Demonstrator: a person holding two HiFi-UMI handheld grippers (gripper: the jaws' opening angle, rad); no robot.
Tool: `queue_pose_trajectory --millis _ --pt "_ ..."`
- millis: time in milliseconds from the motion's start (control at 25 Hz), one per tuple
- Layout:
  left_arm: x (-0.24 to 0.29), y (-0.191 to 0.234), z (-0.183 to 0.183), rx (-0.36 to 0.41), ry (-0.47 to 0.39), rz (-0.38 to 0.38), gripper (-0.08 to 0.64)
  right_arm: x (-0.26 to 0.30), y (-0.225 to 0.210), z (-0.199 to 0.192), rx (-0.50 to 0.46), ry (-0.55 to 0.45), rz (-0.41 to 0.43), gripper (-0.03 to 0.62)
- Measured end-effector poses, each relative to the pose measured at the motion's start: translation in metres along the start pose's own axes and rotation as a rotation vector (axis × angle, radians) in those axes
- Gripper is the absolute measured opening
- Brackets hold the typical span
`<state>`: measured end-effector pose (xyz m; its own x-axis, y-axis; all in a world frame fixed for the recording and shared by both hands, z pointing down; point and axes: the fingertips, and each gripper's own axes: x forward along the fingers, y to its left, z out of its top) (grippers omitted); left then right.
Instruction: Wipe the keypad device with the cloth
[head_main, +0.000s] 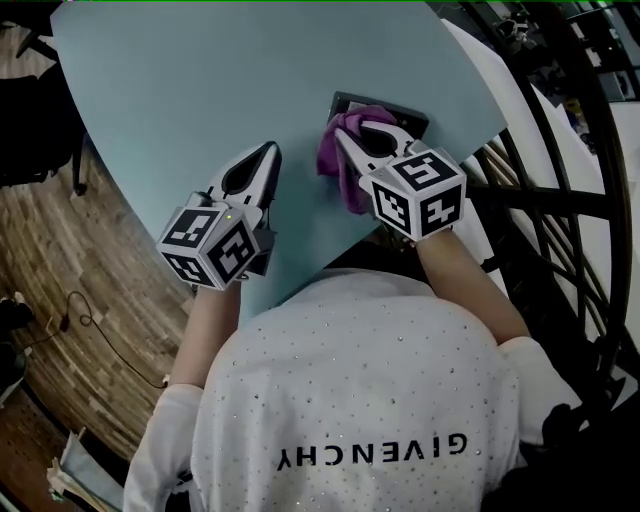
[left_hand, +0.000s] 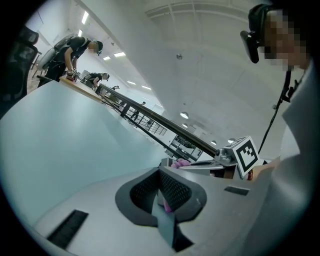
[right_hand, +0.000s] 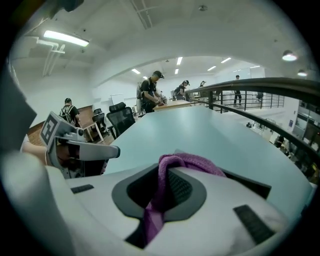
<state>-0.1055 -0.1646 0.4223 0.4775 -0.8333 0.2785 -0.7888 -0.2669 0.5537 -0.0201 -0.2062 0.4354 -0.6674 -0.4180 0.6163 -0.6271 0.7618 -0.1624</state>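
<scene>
The right gripper (head_main: 345, 138) (right_hand: 162, 192) has its jaws clamped on the cloth (head_main: 340, 165) (right_hand: 192, 161). The purple cloth is bunched between the jaws: one fold loops over the tips and a tail hangs back through the opening towards the marker cube. The tips and the cloth are pressed down on the keypad (head_main: 402, 112), a dark flat slab. It lies on the table (head_main: 200, 90) near the table's right edge. Only the slab's far rim and right corner show; the cloth and gripper cover the rest.

The left gripper (head_main: 268, 155) (left_hand: 162, 200) has its jaws together with nothing between them. It lies low over the bare table, to the left of the keypad and apart from it. Its tips point away from the person, roughly parallel to the right gripper. From its own camera the right gripper and a bit of cloth show just beyond its tips.

The table is pale blue-green and curves at its near edge. The person in a white shirt (head_main: 360, 400) leans over that edge with both forearms stretched out. A dark railing (head_main: 560, 200) runs past on the right, and wood floor (head_main: 90, 280) shows on the left.
</scene>
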Motion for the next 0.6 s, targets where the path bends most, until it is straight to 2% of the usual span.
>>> queue_pose_trajectory --millis 440,600 --pt "0.013 -0.022 -0.015 0.015 0.032 0.109 0.002 -0.033 -0.028 -0.014 0.045 -0.061 0.022 0.026" --pt "0.018 -0.036 -0.022 0.010 0.058 0.130 0.002 -0.049 -0.045 -0.028 0.096 -0.060 0.005 0.026"
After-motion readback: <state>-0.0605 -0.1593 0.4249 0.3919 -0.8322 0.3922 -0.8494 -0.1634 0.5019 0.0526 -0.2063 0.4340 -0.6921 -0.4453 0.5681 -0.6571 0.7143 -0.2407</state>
